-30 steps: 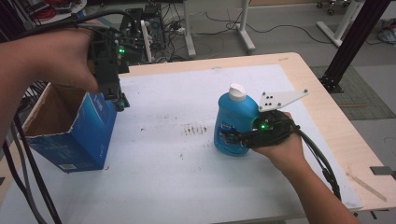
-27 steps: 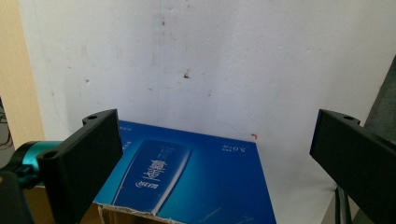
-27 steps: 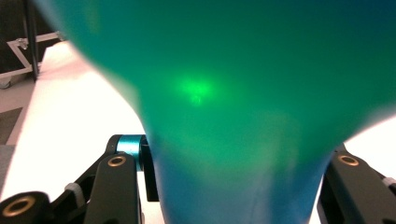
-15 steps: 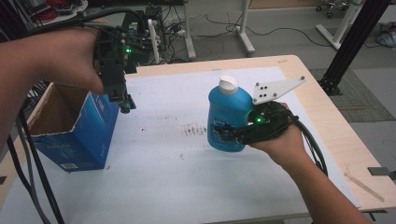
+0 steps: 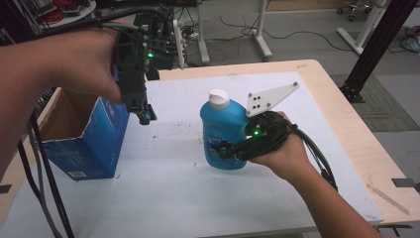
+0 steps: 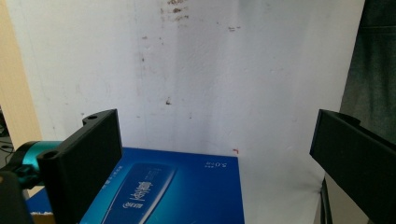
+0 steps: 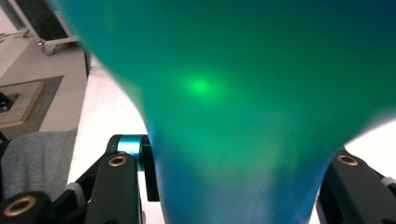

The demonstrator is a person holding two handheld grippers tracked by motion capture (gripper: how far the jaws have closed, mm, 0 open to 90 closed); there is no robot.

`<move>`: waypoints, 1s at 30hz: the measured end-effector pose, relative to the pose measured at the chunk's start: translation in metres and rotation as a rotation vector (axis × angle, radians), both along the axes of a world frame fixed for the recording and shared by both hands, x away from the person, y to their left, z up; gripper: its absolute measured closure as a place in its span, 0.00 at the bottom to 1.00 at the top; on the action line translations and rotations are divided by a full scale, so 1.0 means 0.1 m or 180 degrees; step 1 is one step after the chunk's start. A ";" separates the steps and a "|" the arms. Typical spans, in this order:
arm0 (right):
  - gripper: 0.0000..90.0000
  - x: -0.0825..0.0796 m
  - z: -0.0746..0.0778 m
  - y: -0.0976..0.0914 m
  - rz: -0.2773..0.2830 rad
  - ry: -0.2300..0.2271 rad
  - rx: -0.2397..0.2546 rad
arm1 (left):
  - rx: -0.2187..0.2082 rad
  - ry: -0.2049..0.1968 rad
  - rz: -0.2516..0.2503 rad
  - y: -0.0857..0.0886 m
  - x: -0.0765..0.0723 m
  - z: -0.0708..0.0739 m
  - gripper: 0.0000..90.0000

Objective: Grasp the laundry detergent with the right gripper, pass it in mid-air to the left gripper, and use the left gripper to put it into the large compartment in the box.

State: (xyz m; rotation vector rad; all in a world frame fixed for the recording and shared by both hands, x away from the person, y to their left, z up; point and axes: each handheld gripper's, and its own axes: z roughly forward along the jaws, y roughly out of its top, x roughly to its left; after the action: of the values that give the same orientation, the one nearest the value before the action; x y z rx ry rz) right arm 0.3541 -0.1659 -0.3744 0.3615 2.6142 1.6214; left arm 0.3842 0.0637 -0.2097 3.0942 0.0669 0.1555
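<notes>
Little can be read. On the blue box [image 6: 177, 191], in the left gripper view, a small white figure near the edge of the upper face reads "5.0", seen upside down, with tiny characters before it too small to make out. Beside it, nearer the middle of that face, a darker blue lens-shaped panel carries pale script that is also upside down and cannot be read.

In the high view the box [image 5: 94, 148] has a small white label with fine print low on its near side, too small to read. The bottle [image 5: 223, 134] at the centre bears a label across its lower front; its print is blurred and cannot be read.
</notes>
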 end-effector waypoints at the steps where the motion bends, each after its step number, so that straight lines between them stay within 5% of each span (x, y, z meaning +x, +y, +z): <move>1: 0.51 0.00 0.00 0.03 0.0032 0.0004 -0.0009 | 0.0006 0.0005 -0.0017 -0.02 -0.01 0.00 0.03; 30: 0.51 -0.03 0.10 0.72 0.0535 -0.0041 0.0069 | 0.0069 0.0210 -0.0215 -0.30 -0.17 -0.20 0.03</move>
State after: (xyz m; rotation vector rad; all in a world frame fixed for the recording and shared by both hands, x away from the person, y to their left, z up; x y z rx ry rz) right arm 0.3515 -0.0936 -0.3644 0.1345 2.6843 1.6940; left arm 0.3675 0.0337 -0.2302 3.1178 -0.0372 0.0519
